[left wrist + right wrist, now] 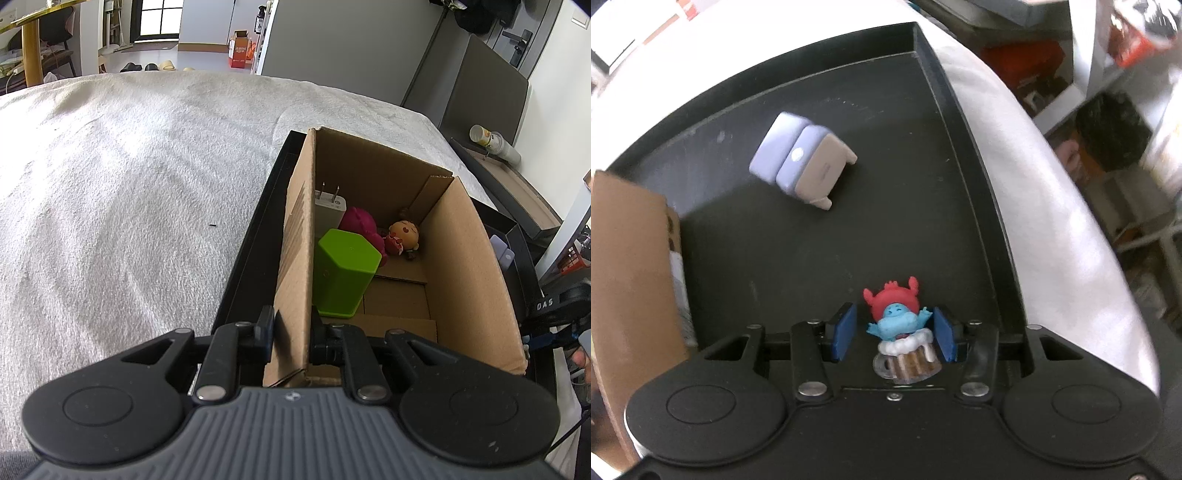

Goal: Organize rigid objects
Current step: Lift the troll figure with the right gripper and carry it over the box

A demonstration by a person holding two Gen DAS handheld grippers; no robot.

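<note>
Right under my right claw (pixel 893 334) sits the blue figurine (pixel 899 328) with its red crab hat, upright in a little mug at six o'clock on the black tray (pixel 923 177). My pads stand apart either side of it, not pressing yet. Over on the other side, my left claw (pixel 290 338) is clamped on the near wall of the cardboard box (pixel 469 258), steadying it. Already inside: green block (pixel 345 271), white charger (pixel 328 212), magenta toy (pixel 360 221), little doll (pixel 404 236). Left to go, I reckon: this figurine and the lilac case (pixel 801 160) at eleven o'clock. Nothing blocks the grab; the box wall at nine o'clock needs clearing on the lift.
</note>
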